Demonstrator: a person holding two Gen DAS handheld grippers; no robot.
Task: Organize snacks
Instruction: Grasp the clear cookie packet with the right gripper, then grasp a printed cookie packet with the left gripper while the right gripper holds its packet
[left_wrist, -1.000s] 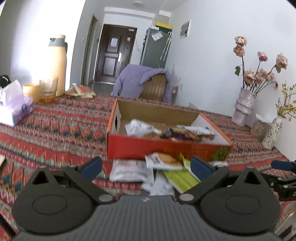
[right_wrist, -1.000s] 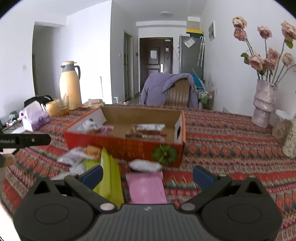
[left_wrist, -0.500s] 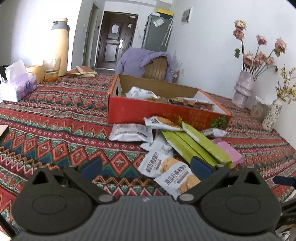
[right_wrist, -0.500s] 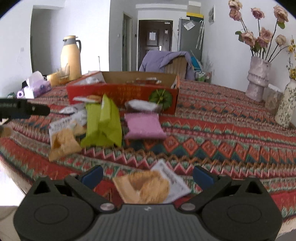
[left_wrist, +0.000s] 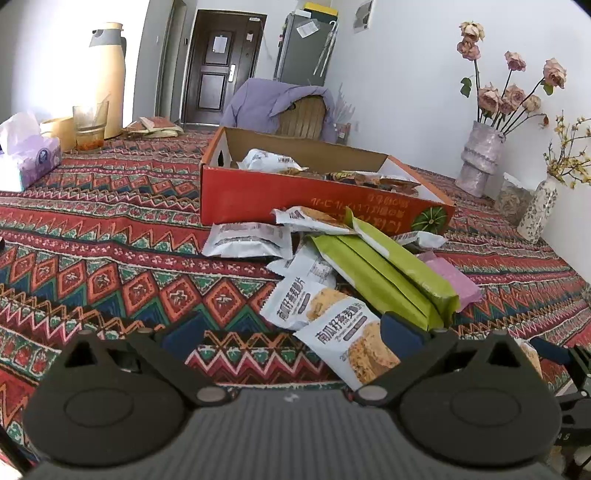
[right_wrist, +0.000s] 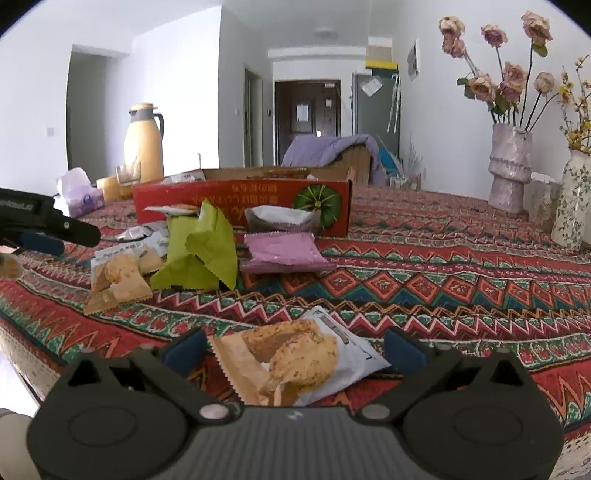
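An open red cardboard box (left_wrist: 258, 192) (right_wrist: 240, 203) with snack packets inside sits mid-table. In front of it lies a loose pile: white biscuit packets (left_wrist: 343, 332), green packets (left_wrist: 388, 273) (right_wrist: 199, 254), a pink packet (left_wrist: 454, 277) (right_wrist: 280, 251) and a white wafer packet (left_wrist: 247, 240). My left gripper (left_wrist: 293, 332) is open, low over the cloth, its right finger beside the nearest biscuit packet. My right gripper (right_wrist: 291, 347) is open, with a lone biscuit packet (right_wrist: 299, 358) lying between its fingers on the cloth.
The table wears a red patterned cloth (left_wrist: 110, 258). A yellow thermos (left_wrist: 107, 77), a glass (left_wrist: 88, 125) and a tissue pack (left_wrist: 29, 158) stand at the back left. Vases with dried flowers (right_wrist: 509, 170) (right_wrist: 572, 199) stand at the right. A chair with a purple garment (left_wrist: 280, 107) is behind.
Both grippers pulled back from the box and dropped toward the cloth. The right one now has the lone biscuit packet closer between its fingers. Both stay open.
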